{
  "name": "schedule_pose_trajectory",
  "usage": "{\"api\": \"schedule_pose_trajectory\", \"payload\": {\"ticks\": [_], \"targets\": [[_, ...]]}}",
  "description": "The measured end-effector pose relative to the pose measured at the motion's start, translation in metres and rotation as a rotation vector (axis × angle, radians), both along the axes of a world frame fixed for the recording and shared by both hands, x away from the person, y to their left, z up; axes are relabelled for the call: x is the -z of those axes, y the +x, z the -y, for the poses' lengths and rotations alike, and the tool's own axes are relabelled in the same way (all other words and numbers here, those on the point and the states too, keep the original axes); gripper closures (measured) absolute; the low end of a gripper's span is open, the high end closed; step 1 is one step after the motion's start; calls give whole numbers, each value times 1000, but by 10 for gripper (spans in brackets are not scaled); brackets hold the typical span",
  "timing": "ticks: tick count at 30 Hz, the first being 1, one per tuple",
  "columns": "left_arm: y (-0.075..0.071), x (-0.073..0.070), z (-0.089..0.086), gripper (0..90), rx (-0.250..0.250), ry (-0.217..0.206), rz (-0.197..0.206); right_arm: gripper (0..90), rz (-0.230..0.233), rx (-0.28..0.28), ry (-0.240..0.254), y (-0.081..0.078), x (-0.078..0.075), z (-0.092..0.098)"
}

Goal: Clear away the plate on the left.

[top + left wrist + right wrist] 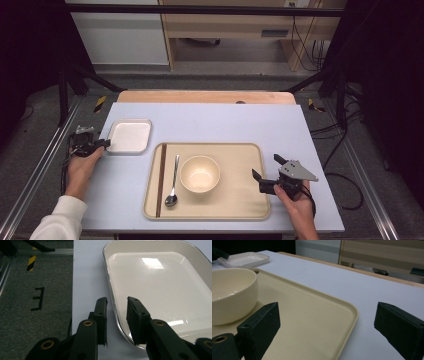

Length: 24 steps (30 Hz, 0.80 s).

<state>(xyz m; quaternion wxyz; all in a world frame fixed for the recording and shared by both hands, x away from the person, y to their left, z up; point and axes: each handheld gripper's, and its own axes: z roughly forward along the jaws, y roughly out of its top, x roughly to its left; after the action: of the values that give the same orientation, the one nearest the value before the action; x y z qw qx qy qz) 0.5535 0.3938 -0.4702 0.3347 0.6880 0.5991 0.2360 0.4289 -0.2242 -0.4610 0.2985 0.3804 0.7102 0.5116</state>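
An empty white rectangular dish (129, 136) lies at the table's left. My left gripper (102, 143) sits at its near-left edge. In the left gripper view the jaws of my left gripper (117, 302) straddle the dish (160, 285) rim, one outside and one over the inside, with gaps on both sides, so it is open. A beige tray (235, 192) holds a cream bowl (200, 173), a metal spoon (173, 182) and dark chopsticks (161, 179). My right gripper (266, 166) is open wide across the tray's right rim (352, 312), with the bowl (229, 295) to its left.
The blue-grey table top (210, 122) ends in a wooden strip (205, 96) at the back. Dark floor and a metal rail (42, 251) lie just left of the table edge beside the dish. The white dish (244, 259) shows far off in the right gripper view.
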Motion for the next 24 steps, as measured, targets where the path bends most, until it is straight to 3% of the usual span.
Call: {"api": "schedule_pose_trajectory", "payload": {"ticks": [9, 20, 24], "targets": [[3, 4, 1, 760, -14, -28, -15, 70, -3, 1, -1, 1, 1, 0], [2, 8, -3, 843, -64, -106, 2, 70, -8, -1, -3, 1, 1, -1], [2, 8, -4, 863, -90, -160, 3, 70, -8, -3, -5, 1, 2, -1]]}}
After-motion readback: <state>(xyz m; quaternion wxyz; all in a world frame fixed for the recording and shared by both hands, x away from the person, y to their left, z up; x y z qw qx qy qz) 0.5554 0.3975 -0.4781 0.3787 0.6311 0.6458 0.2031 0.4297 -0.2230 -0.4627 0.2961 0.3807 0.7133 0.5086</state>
